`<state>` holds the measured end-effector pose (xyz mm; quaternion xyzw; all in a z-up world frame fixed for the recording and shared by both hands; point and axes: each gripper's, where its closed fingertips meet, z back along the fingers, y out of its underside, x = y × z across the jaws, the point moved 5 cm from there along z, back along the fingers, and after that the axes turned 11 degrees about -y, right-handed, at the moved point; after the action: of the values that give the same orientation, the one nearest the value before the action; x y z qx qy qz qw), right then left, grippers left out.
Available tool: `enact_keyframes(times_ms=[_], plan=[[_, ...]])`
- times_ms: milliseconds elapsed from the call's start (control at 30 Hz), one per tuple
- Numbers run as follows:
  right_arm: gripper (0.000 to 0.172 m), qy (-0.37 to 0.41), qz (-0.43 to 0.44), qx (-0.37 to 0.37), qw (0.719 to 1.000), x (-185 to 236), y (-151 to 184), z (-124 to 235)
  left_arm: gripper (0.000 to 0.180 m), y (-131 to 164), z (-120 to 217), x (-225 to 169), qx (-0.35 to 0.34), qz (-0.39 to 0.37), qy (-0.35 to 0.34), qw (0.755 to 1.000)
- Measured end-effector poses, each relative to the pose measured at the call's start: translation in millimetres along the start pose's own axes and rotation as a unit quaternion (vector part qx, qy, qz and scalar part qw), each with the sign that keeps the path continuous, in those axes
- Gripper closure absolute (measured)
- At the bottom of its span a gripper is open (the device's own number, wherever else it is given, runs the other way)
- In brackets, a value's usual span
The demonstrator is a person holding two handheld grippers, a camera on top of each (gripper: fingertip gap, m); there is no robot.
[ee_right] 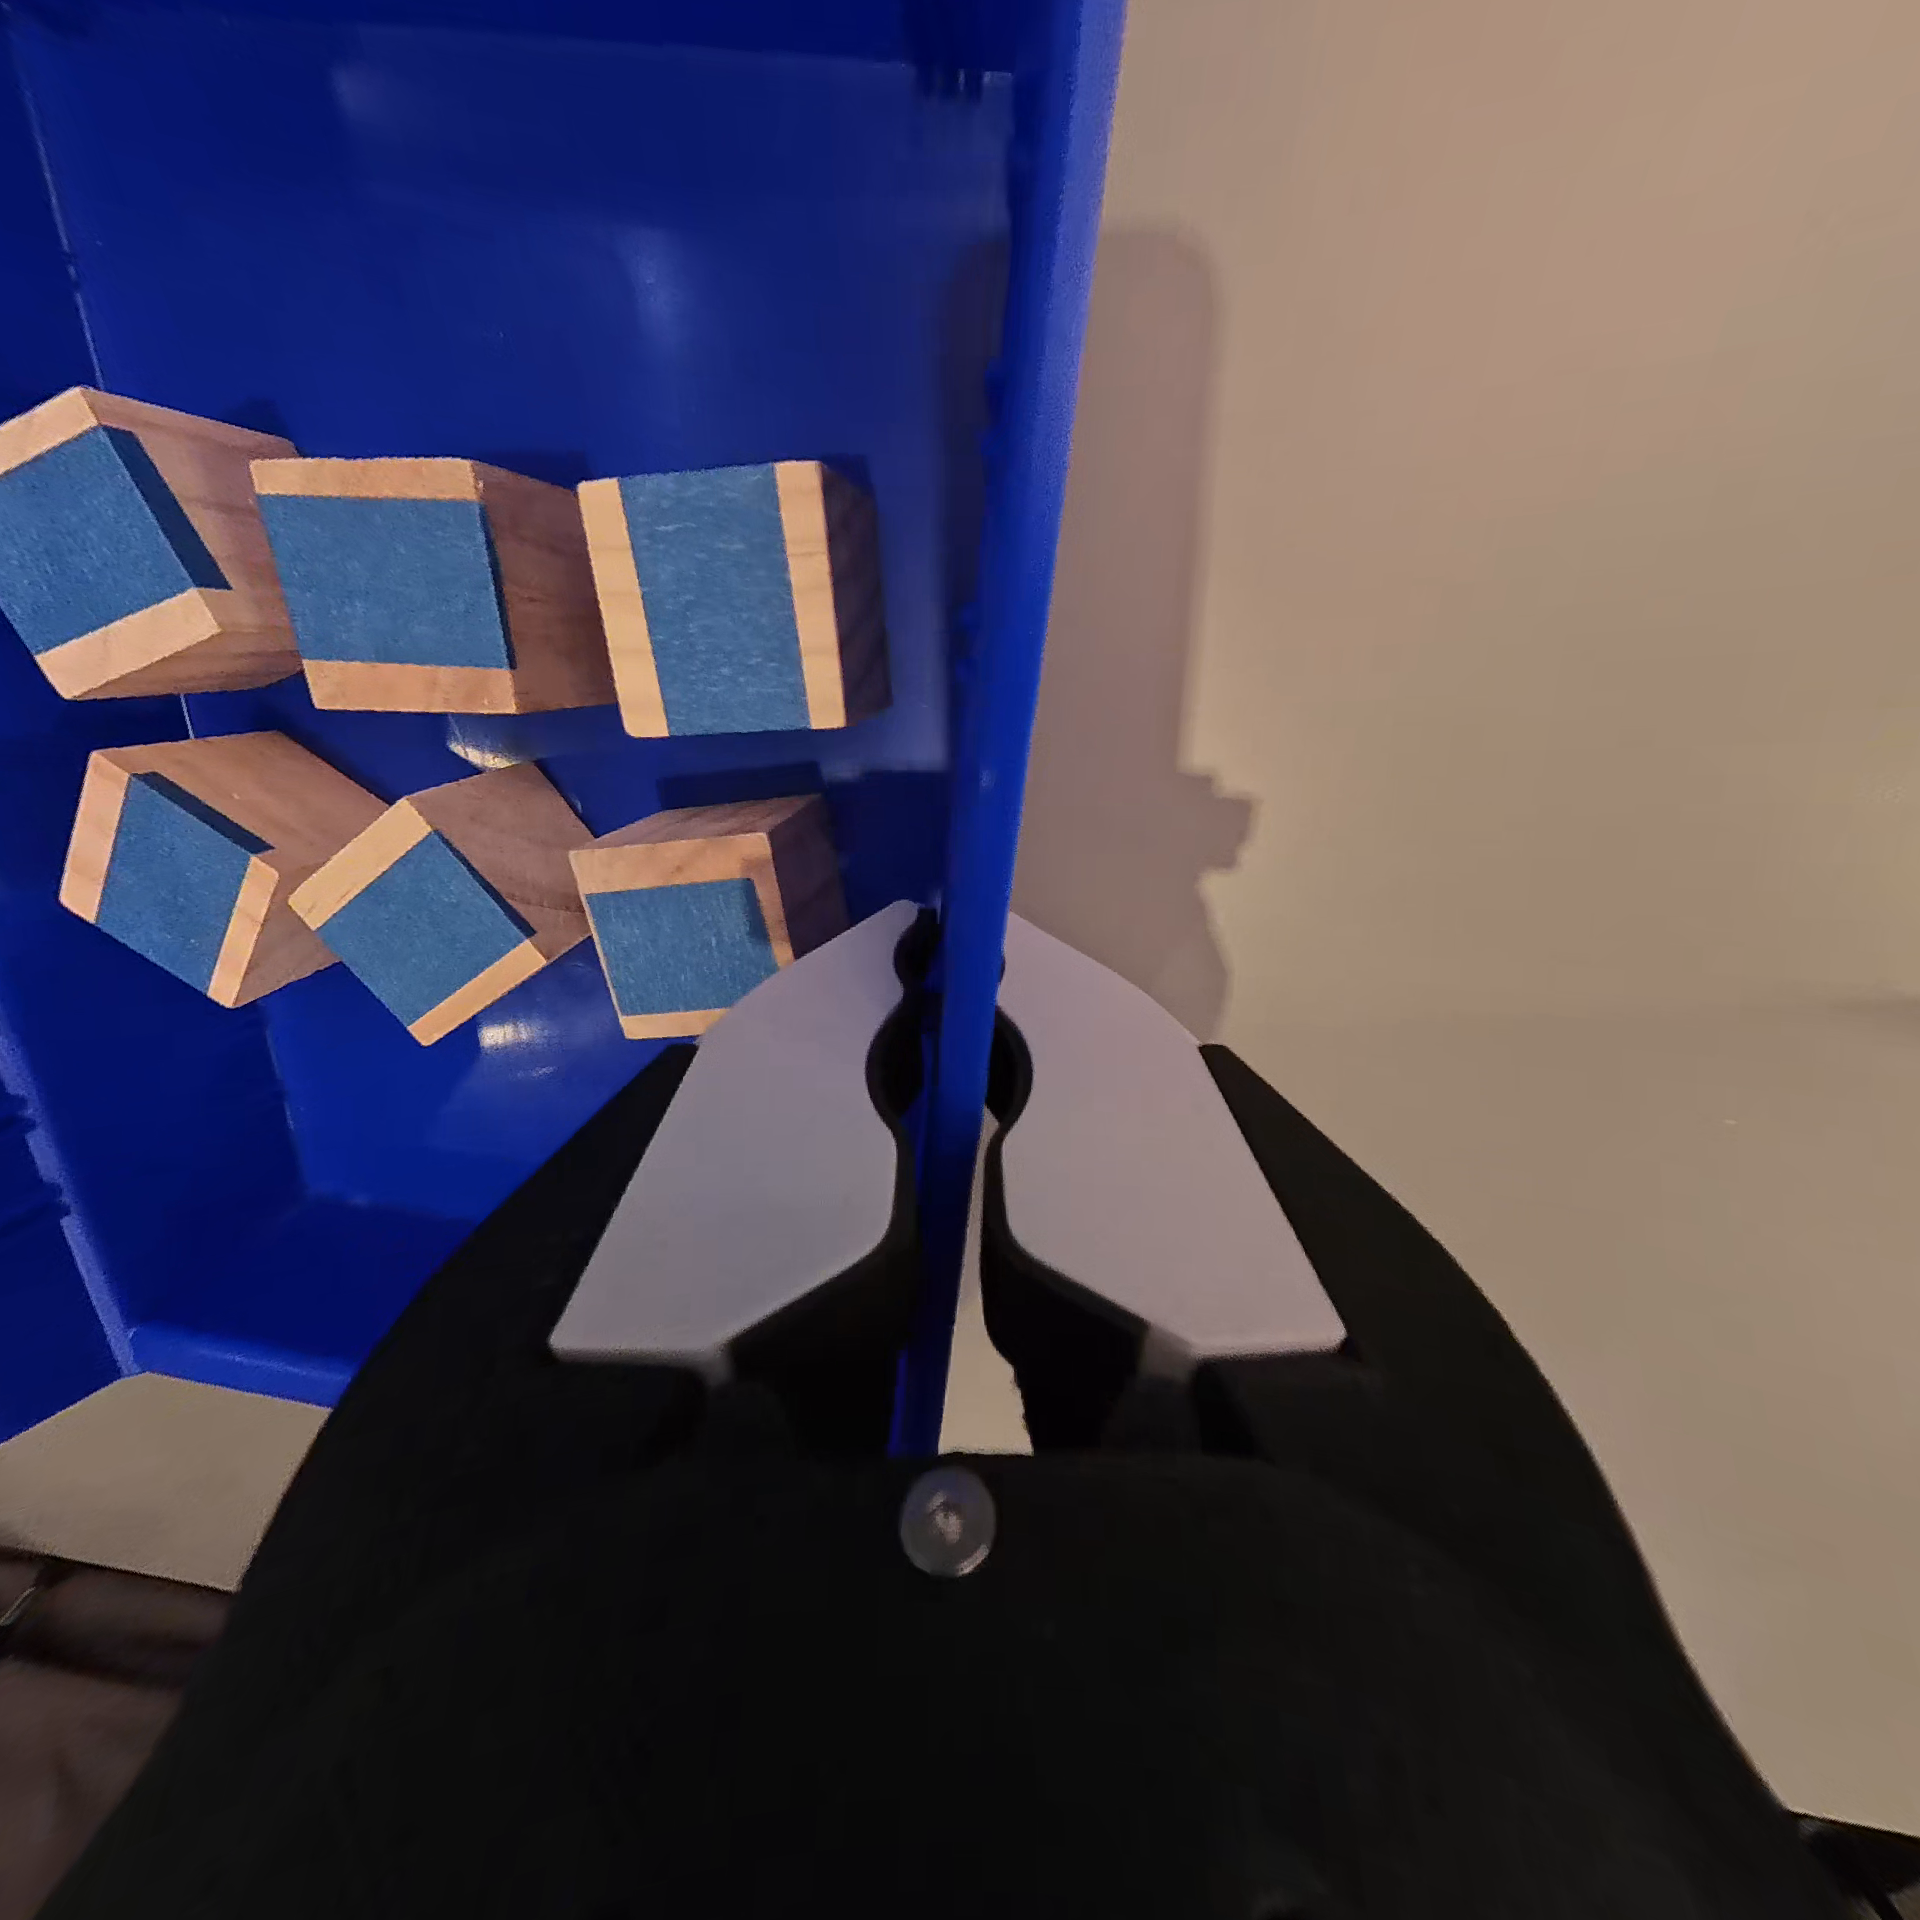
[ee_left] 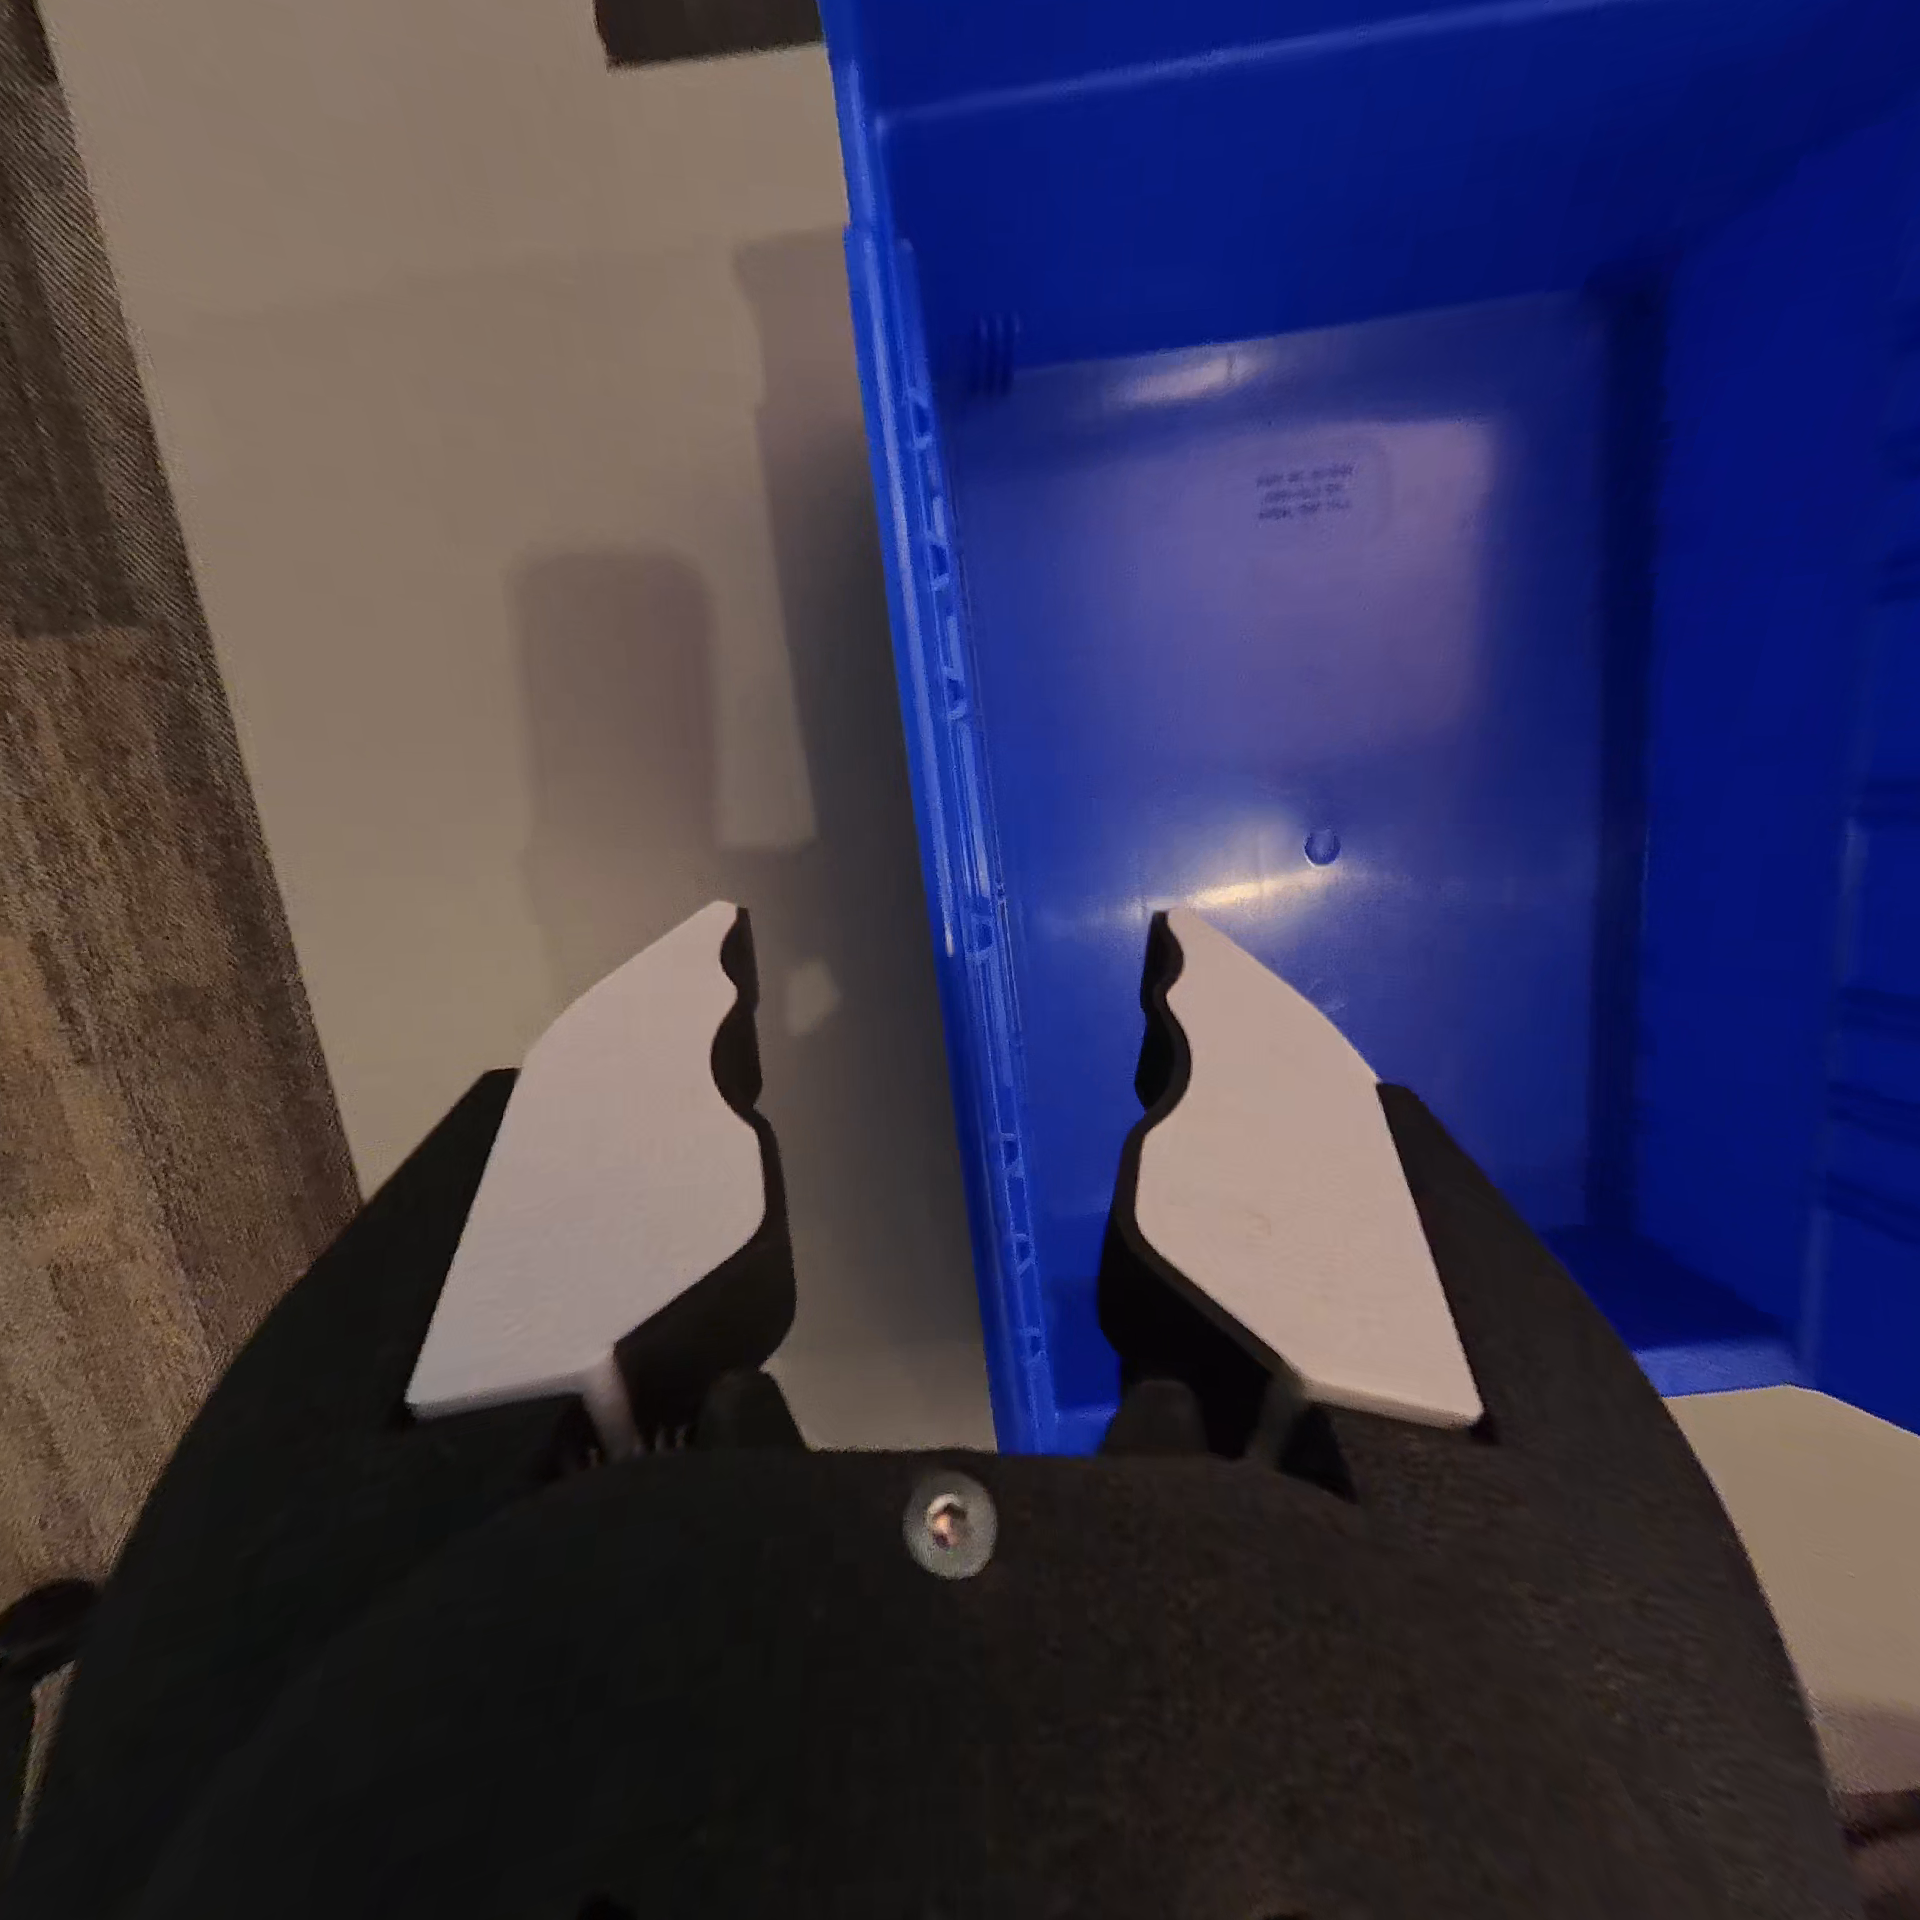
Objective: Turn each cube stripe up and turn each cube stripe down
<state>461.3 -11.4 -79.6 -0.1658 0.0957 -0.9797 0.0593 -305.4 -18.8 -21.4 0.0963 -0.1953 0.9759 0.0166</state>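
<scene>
Six wooden cubes lie on the floor of a blue plastic bin (ee_right: 540, 260), seen from the right wrist view. Each is pale, light-grained wood with darker, shaded side faces, and each shows a broad band of blue tape across its upward face, with bare wood strips at either edge. They sit in two loose rows of three. The far row: the far-left cube (ee_right: 104, 540), tilted askew and touching its neighbour, the far-middle cube (ee_right: 384, 582), then the far-right cube (ee_right: 717, 597), whose stripe runs lengthwise away from the camera. The near row: the near-left cube (ee_right: 177, 873), the near-middle cube (ee_right: 426, 914) – both turned diagonally – and the near-right cube (ee_right: 675, 945), partly hidden behind a gripper finger and close to the bin's right wall.

The right gripper (ee_right: 961, 925) is clamped on that right wall: its white fingers (ee_right: 810, 1039) sit one inside the bin, one outside, pressed against the thin blue plastic.

The left gripper (ee_left: 945, 914) stands wide apart over the bin's left wall (ee_left: 935, 644) (the wall runs between the fingers without touching either), holding nothing. One finger hangs over the white table (ee_left: 416, 416), the other over the bin's bare left floor – no cubes show in this view. Grey carpet (ee_left: 94, 727) lies at the far left.
</scene>
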Motion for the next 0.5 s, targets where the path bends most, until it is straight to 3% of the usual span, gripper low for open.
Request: enact_keyframes(times_ms=[267, 500], plan=[[0.164, -0.001, 0.007, 0.001, 1.0, 0.0, 0.4, 0.0, 0.111, 8.8, -17.1, -2.2, 0.056, -0.006, 0.0, 0.998], [0.164, 0.006, 0.015, 0.006, 1.0, 0.4, 0.2, -0.3, 0.127, 13.8, -28.4, -3.0, 0.088, -0.017, -0.005, 0.996]])
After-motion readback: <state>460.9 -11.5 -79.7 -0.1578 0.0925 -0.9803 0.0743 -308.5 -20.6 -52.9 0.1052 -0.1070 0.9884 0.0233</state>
